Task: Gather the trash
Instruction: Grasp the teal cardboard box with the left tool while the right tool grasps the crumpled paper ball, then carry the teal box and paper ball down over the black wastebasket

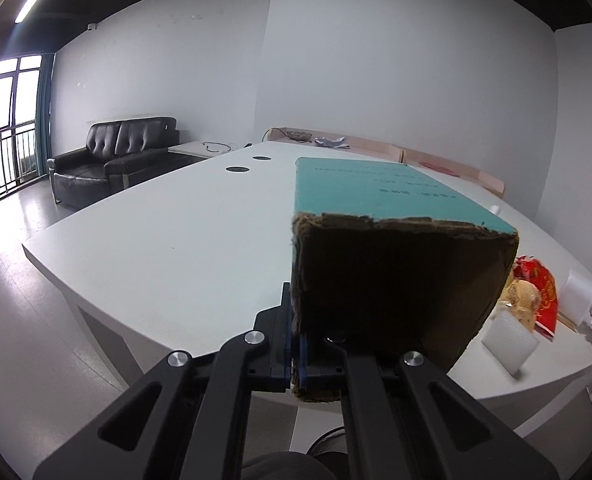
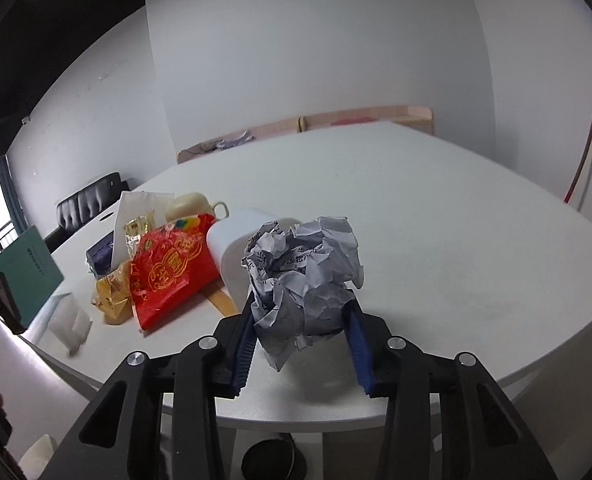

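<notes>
The left gripper (image 1: pixel 296 356) is clamped on the teal cardboard box's (image 1: pixel 380 196) torn wall — hold it level. The right gripper (image 2: pixel 302 344) pinches the crumpled paper ball (image 2: pixel 304 276); carry it gently — squeezing harder may pop it loose.

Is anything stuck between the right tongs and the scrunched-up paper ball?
No. The right tongs already hold the crumpled paper ball between their blue pads, with nothing wedged in between. The red snack bag and the white container sit behind it on the table.
</notes>
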